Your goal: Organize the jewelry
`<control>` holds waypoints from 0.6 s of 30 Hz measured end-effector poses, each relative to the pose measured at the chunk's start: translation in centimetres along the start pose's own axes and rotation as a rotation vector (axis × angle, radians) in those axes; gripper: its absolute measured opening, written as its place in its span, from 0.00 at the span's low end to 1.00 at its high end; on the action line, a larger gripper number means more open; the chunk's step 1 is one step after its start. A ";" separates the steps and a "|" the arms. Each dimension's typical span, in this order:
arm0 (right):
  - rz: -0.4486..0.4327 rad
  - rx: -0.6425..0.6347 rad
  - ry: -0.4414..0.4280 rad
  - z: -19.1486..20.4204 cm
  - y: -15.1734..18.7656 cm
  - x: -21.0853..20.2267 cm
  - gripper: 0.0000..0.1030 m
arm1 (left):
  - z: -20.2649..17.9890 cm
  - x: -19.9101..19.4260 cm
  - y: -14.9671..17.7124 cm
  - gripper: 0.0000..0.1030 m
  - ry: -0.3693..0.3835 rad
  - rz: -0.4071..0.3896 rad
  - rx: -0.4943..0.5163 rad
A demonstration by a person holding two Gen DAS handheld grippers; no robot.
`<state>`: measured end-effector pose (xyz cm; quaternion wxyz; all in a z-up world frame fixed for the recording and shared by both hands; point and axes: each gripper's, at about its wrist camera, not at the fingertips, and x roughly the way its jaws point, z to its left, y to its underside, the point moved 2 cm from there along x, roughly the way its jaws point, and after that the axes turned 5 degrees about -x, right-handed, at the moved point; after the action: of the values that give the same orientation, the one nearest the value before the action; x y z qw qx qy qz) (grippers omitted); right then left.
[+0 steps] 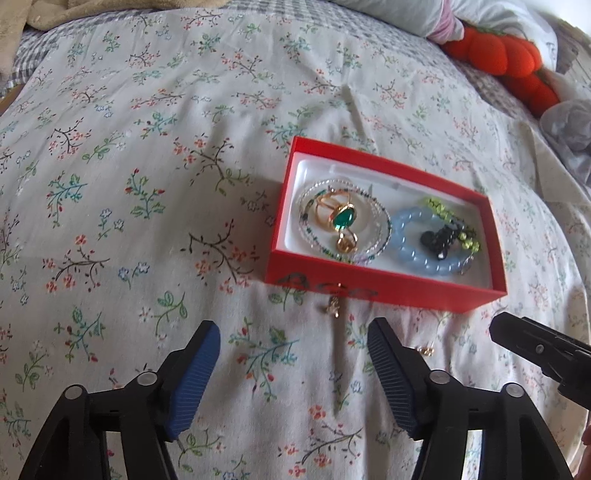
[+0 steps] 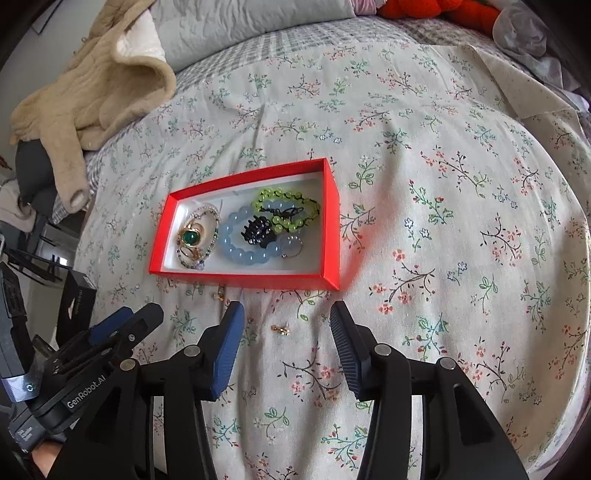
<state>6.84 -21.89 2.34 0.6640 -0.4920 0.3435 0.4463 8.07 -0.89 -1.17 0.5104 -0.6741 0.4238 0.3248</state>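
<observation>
A red box (image 1: pixel 384 286) (image 2: pixel 328 221) lies on the floral bedspread. It holds a green-stone gold ring (image 1: pixel 343 218) (image 2: pixel 191 236), a blue bead bracelet (image 1: pixel 417 254) (image 2: pixel 236 251), a black hair claw (image 1: pixel 437 240) (image 2: pixel 258 230) and a green bead bracelet (image 2: pixel 284 201). Two small gold earrings lie on the cloth in front of the box: one (image 1: pixel 333 306) (image 2: pixel 219 294) close to its wall, one (image 1: pixel 426 349) (image 2: pixel 281 329) nearer. My left gripper (image 1: pixel 293 350) is open and empty. My right gripper (image 2: pixel 286 325) is open, the nearer earring between its fingertips.
A beige garment (image 2: pixel 92 85) lies at the bed's far left, a grey pillow (image 2: pixel 251 22) behind. An orange plush toy (image 1: pixel 509 59) sits at the far right. The left gripper (image 2: pixel 125 325) shows at the right wrist view's lower left.
</observation>
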 end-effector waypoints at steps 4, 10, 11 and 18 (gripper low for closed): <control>0.026 -0.003 0.016 0.0 0.8 0.2 0.50 | 0.1 0.3 0.7 0.81 -0.038 0.021 0.017; 0.087 -0.018 0.053 0.0 1.9 1.4 0.51 | 0.6 1.2 1.7 0.81 -0.098 0.072 0.043; 0.100 -0.024 0.062 0.0 2.1 1.8 0.51 | 0.7 1.4 1.8 0.81 -0.105 0.079 0.044; 0.160 -0.034 0.081 0.0 2.6 4.0 0.51 | 1.4 2.4 2.2 0.81 -0.139 0.111 0.049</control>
<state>5.91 -20.60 -2.09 0.6034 -0.4917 0.4007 0.4833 7.15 -0.40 -4.57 0.5362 -0.6128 0.4319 0.3879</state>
